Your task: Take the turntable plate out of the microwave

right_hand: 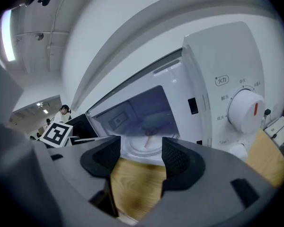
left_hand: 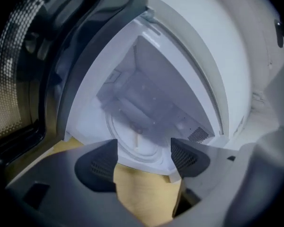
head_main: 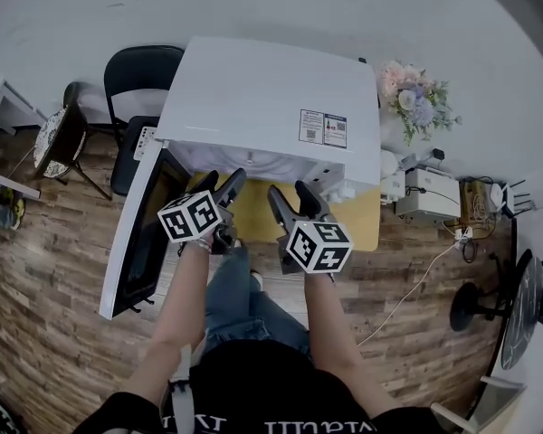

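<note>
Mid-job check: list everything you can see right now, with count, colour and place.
microwave: one, white, on the table, cavity facing the person
door: one, dark window, swung open at the head view's left
turntable plate: one, pale, lying inside the cavity
dial: one, white with orange mark, on the control panel
table: one, light wood, under the microwave
chair: one, black, beyond the microwave, upper left
flowers: one bunch, pink and lilac, right of the microwave
left gripper: one, grey, open, empty, before the cavity
right gripper: one, grey, open, empty, beside it
</note>
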Tool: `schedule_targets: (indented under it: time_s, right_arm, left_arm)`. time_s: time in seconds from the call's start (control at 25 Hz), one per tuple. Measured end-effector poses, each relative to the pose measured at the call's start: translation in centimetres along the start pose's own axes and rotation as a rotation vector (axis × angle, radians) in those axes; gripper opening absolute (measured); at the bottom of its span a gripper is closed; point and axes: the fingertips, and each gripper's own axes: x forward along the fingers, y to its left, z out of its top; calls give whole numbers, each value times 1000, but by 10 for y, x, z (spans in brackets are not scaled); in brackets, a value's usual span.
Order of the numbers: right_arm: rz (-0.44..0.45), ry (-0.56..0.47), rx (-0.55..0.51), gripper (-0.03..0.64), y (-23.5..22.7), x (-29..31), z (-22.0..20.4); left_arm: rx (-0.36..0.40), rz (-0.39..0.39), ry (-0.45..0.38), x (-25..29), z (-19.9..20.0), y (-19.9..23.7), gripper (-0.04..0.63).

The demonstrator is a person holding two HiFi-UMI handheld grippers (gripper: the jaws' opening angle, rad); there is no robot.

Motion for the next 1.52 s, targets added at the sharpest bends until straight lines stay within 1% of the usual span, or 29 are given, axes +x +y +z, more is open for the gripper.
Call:
schedule_targets:
  time_s: [0.12, 0.24, 0.32, 0.44, 0.52, 0.68, 0.76, 0.84, 0.88, 1.0, 1.04, 1.16, 1.28, 1.4, 1.52]
  right_arm:
    - [-15, -7, 21, 282, -3, 3, 4]
    - [-27, -8, 13, 282, -3, 4, 6]
    - [-32, -3, 3, 282, -2, 5, 6]
    - [-37, 3, -13, 282, 0, 5, 5]
    - [-37, 2, -23, 282, 1, 5, 7]
    - [-41, -9, -32, 282, 2, 4, 10]
    - [-43, -16, -37, 279, 2, 4, 12]
    - [-47, -20, -38, 276, 3, 4, 14]
    - [-47, -21, -38, 275, 3, 4, 14]
    - [-44, -14, -35, 270, 5, 6, 12]
    - [-43, -10, -34, 267, 6, 6, 11]
    - [-43, 7, -25, 255, 5, 8, 4]
    - [-45, 18, 2, 244, 2, 12, -4]
    - [-46, 28, 37, 231, -3, 15, -11]
    - [-31, 31, 82, 224, -4, 20, -14]
  left_arm:
    - [-65, -13, 10, 11, -1, 7, 357]
    - [-127, -21, 32, 24, -4, 16, 356]
    - [-202, -22, 39, 30, -6, 23, 328]
    - [-328, -41, 19, 36, -6, 28, 317]
    - [-389, -48, 5, 40, -2, 29, 316]
    - [-491, -10, -23, 45, 5, 35, 316]
    - [-520, 8, -35, 46, 6, 36, 316]
    - [-528, 32, -33, 47, 4, 38, 309]
    - [-540, 53, -32, 46, 1, 41, 276]
    - [-616, 108, -50, 41, -9, 57, 115]
    - [-638, 113, -57, 40, -12, 60, 87]
    - [-671, 117, -74, 39, -16, 64, 35]
    - [-707, 115, -82, 39, -17, 66, 28]
    - [-710, 115, -73, 38, -17, 63, 28]
    - [-715, 97, -87, 35, -11, 57, 26]
